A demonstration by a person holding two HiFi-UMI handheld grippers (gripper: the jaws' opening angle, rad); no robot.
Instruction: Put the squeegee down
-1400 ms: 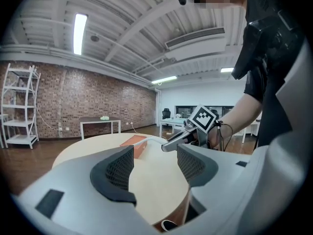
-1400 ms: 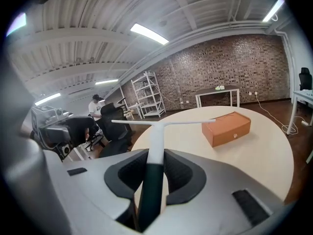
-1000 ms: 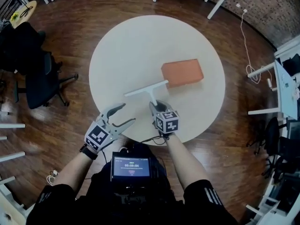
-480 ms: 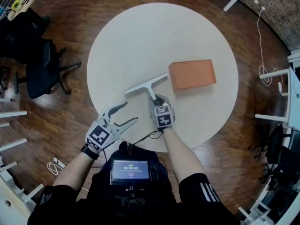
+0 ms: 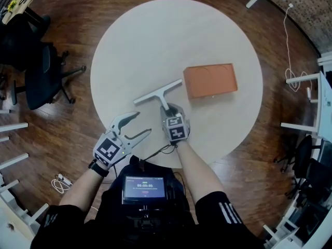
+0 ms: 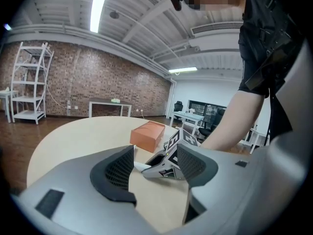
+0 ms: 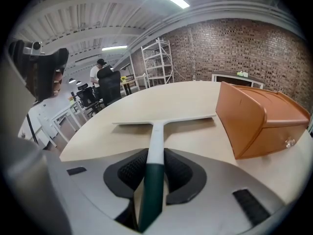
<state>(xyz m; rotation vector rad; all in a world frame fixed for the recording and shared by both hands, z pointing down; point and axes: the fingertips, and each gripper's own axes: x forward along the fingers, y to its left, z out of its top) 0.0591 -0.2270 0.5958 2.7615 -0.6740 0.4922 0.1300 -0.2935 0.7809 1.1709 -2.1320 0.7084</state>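
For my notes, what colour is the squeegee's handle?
The squeegee handle is white, then dark green; clearest in the right gripper view.

The right tool (image 7: 155, 169) grips the squeegee (image 7: 156, 136) by its handle (dark green end), blade near an orange box (image 7: 259, 119).

Matt pale table (image 5: 166, 40); smooth plastic squeegee (image 5: 158, 93); glossy wooden floor (image 5: 78, 14); matt orange box (image 5: 210, 80).

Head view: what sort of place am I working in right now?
Probably an open-plan office or studio, loft-style. A round table stands on a wooden floor with a black office chair beside it, and the right gripper view shows a brick wall and white shelving.
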